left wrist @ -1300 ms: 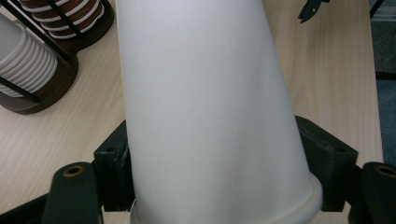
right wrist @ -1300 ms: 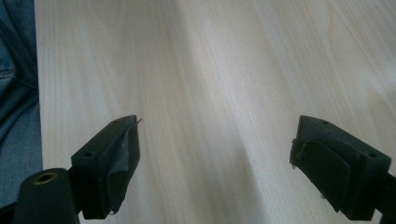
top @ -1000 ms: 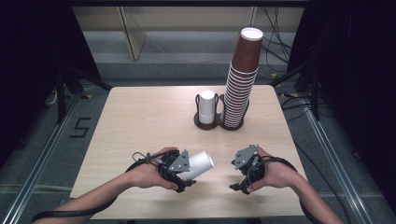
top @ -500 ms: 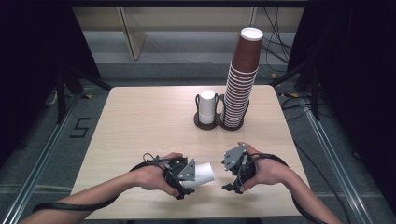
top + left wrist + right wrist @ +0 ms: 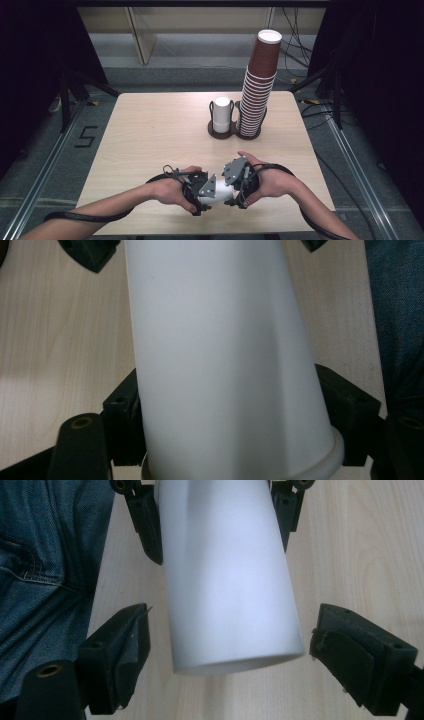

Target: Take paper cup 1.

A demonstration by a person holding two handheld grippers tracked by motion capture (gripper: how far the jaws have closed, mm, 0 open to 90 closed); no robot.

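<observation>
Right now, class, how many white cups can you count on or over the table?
2: one white cup stands in the holder; another is between the hand-held grippers. Nested ones may be hidden.

High view overhead, facing forward-down over table [image 5: 150, 130]; both claw views close-up, sharing white cup [image 5: 225, 360].

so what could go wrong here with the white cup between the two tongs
1. The left tongs clamp the white cup near its rim; a harder squeeze might dent the thin wall.
2. The right tongs stand open around the cup's base, pads apart from it. If the left lets go before they close, the cup could drop onto the table.
3. Closing off-centre could twist the cup out of the left grip.
</observation>
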